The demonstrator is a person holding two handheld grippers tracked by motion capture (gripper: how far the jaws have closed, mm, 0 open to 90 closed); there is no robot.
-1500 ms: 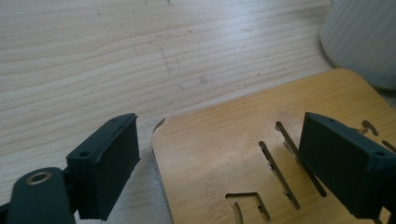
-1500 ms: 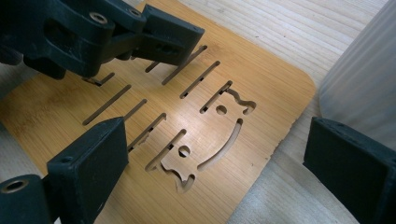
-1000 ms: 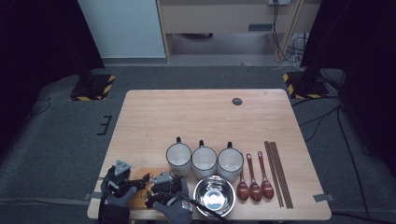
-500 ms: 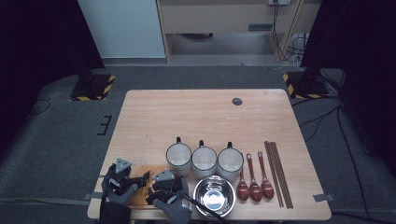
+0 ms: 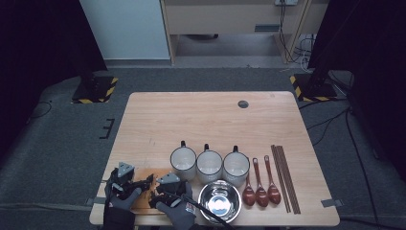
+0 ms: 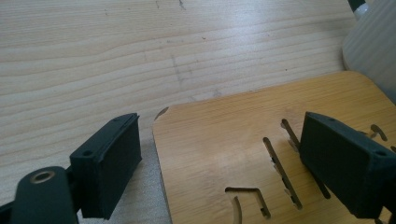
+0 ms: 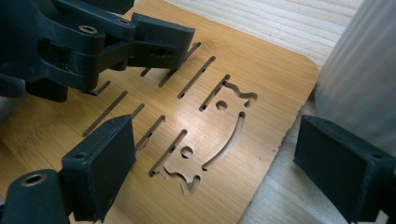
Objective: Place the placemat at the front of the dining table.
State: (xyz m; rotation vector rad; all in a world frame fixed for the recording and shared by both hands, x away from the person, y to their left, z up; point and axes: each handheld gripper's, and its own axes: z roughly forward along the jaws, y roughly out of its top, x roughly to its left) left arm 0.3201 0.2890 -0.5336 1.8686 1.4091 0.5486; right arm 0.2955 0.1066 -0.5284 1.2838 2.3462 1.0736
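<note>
You're hovering both grippers, left gripper (image 5: 149,181) and right gripper (image 5: 154,196), wide open over the wooden board (image 7: 243,84), straddling its opposite edges, gripping nothing.

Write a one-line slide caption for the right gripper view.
Open right gripper poised over a slotted bamboo board, the left gripper opposite and a ribbed white mug beside the board.

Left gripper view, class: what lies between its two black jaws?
A corner of the slotted wooden board on the table lies between the open jaws, untouched, in the left gripper view.
</note>
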